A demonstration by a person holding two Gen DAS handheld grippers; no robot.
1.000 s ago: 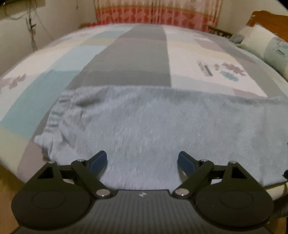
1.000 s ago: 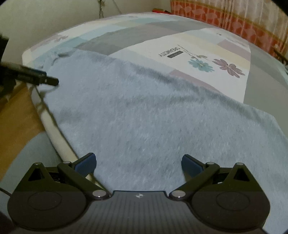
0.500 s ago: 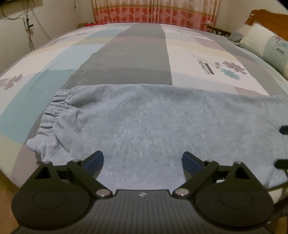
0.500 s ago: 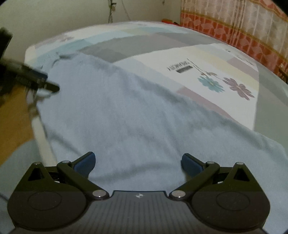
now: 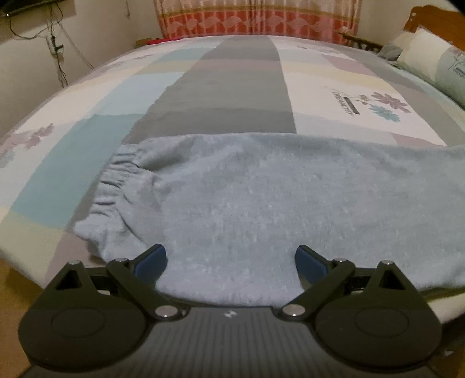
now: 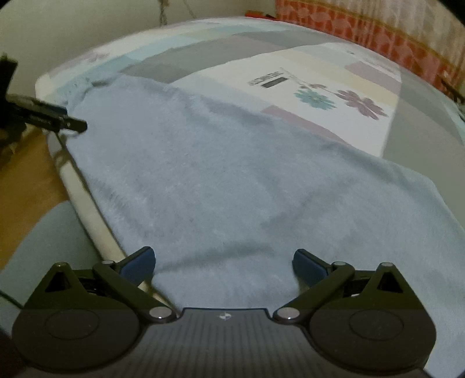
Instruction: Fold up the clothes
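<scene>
A fuzzy light-blue garment [image 5: 276, 197] lies flat along the near edge of the bed, its gathered elastic band [image 5: 113, 186] at the left end. My left gripper [image 5: 231, 258] hovers open over the garment's near hem, with nothing between its fingers. In the right wrist view the same garment [image 6: 232, 180] stretches away to the far left. My right gripper [image 6: 223, 260] is open above its near end, straddling the hem by the bed's edge. The left gripper [image 6: 58, 120] shows there as a dark tip at the far left, over the cloth's edge.
The bed [image 5: 238, 87] carries a patchwork sheet with grey, teal and flower-print panels. Pillows [image 5: 436, 64] and a wooden headboard [image 5: 430, 17] lie at the right. A patterned curtain [image 5: 255, 17] hangs behind. Wooden floor [image 6: 26, 180] runs beside the bed; cables [image 5: 55, 49] hang on the wall.
Both grippers stay open. The left view has shifted so the elastic band sits nearer the middle. The right view has swung slightly right along the garment.
</scene>
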